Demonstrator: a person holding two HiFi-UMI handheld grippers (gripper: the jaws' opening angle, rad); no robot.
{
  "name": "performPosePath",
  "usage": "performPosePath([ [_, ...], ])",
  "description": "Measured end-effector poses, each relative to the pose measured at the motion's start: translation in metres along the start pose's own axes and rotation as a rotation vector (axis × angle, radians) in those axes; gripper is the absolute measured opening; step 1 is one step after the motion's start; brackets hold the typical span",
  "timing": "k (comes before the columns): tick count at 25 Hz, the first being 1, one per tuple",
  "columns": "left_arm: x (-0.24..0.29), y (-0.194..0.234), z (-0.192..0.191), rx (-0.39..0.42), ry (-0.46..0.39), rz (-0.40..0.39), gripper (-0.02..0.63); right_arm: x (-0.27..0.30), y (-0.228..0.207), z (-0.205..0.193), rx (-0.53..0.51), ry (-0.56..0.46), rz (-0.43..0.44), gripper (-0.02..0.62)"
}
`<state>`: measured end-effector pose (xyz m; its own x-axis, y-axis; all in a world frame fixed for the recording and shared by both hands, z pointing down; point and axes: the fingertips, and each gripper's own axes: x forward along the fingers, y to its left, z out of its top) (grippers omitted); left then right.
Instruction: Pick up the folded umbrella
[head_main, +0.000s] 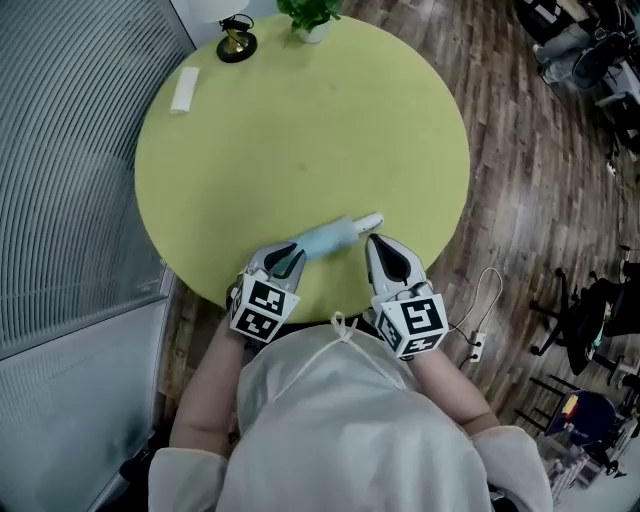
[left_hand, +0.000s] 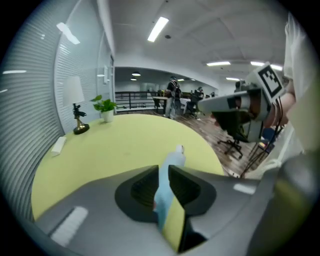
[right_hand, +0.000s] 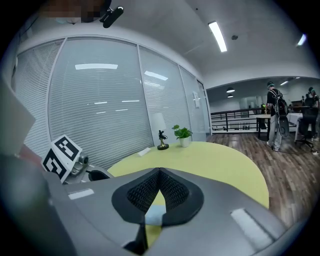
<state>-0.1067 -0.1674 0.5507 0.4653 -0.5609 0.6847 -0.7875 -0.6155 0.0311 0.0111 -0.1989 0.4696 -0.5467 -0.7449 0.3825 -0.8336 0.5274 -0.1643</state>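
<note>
On yellow-green table (head_main: 300, 130), pale-blue folded umbrella (head_main: 325, 238)

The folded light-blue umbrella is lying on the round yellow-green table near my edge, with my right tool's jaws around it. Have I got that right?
Not quite. The left tool has its jaws around the folded umbrella, as the left gripper view shows; the right tool is shut and empty beside it. The rest holds: it lies on the round table near your edge.
</note>
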Motion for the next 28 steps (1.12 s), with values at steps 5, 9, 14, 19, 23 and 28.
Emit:
performPosePath([
  [5, 0.036, -0.002, -0.018, 0.129, 0.163, -0.132, 0.156, 0.005, 0.004, 0.0, -0.015, -0.014, -0.025, -0.002],
  [9, 0.062, -0.006, -0.029, 0.177, 0.223, -0.211, 0.3, 0.007, 0.002, -0.002, -0.019, -0.01, -0.046, -0.002],
  [14, 0.085, -0.014, -0.042, 0.224, 0.331, -0.255, 0.408, 0.007, -0.004, -0.009, -0.025, 0.015, -0.064, -0.002],
  [19, 0.107, -0.013, -0.07, 0.429, 0.506, -0.222, 0.413, 0.005, -0.011, -0.011, -0.023, 0.027, -0.078, -0.002],
  [23, 0.117, -0.019, -0.083, 0.404, 0.576, -0.248, 0.39, 0.004, -0.017, -0.016, -0.009, 0.046, -0.087, -0.002],
  [28, 0.123, -0.017, -0.094, 0.407, 0.611, -0.257, 0.343, 0.005, -0.026, -0.02, -0.002, 0.055, -0.087, -0.002],
])
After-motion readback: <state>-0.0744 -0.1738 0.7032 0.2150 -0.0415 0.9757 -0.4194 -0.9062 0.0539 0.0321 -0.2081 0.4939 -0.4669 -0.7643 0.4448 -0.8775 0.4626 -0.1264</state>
